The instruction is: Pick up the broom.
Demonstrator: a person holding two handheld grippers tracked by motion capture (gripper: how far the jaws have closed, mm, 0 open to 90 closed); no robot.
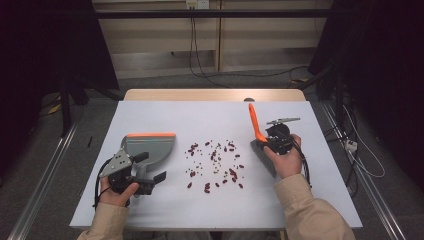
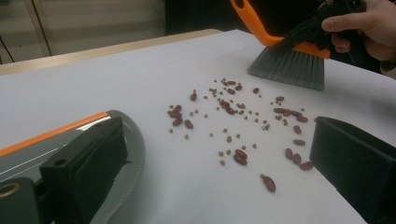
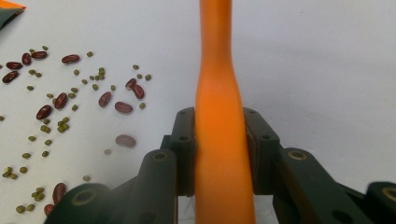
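Note:
Red beans and small green beans [image 1: 216,160] lie scattered mid-table, also seen ahead in the left gripper view [image 2: 238,116] and at the left of the right gripper view [image 3: 60,100]. A grey dustpan with an orange lip [image 1: 152,145] rests left of them. My left gripper [image 1: 151,167] sits at its near side, its jaws wide apart [image 2: 217,140] with bare table between them and one jaw over the dustpan's rim [image 2: 133,144]. My right gripper [image 1: 272,140] is shut on the orange handle [image 3: 217,70] of a brush [image 2: 292,65], whose grey bristles are just right of the beans.
The white table cover [image 1: 175,115] ends in a wooden strip at the far side. Cables [image 1: 360,155] trail on the floor to the right and behind. Metal rails run along both sides of the table.

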